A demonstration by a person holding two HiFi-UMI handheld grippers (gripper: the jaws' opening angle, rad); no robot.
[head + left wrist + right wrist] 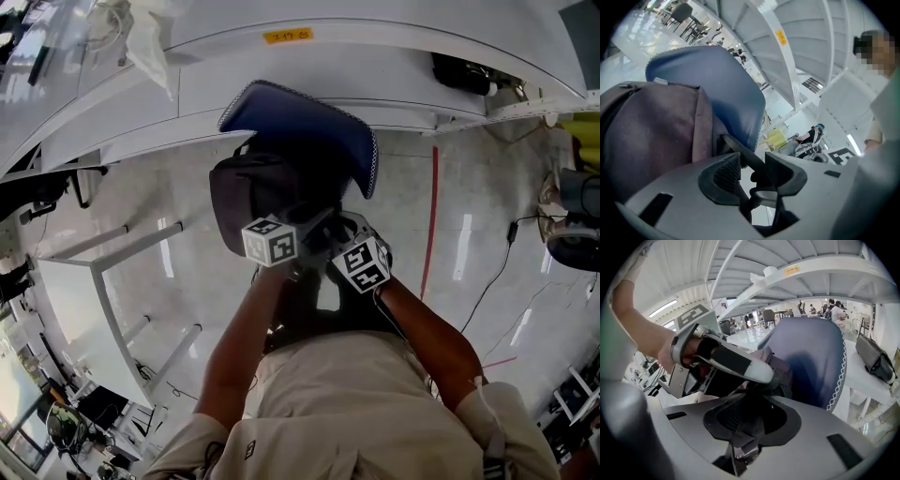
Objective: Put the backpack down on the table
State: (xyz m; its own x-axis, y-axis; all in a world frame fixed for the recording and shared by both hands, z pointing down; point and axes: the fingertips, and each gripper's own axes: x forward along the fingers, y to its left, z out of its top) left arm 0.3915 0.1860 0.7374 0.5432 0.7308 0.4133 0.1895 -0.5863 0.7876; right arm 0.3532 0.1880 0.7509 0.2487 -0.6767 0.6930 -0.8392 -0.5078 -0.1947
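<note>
The backpack (272, 202) hangs soft and sagging at frame centre, below the table (375, 56) edge. My right gripper (752, 420) pinches its dark strap (743, 434); my left gripper (752, 161) stands spread, strap loose between. I'd judge webbing the safest hold.

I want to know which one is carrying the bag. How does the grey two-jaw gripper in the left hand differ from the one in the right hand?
The left gripper has its jaws wide apart; the right gripper has them nearly together. A dark strap runs between the left gripper's jaws, apparently loose, while the right gripper pinches dark webbing. Both sit at the dark backpack with the blue padded back.
</note>
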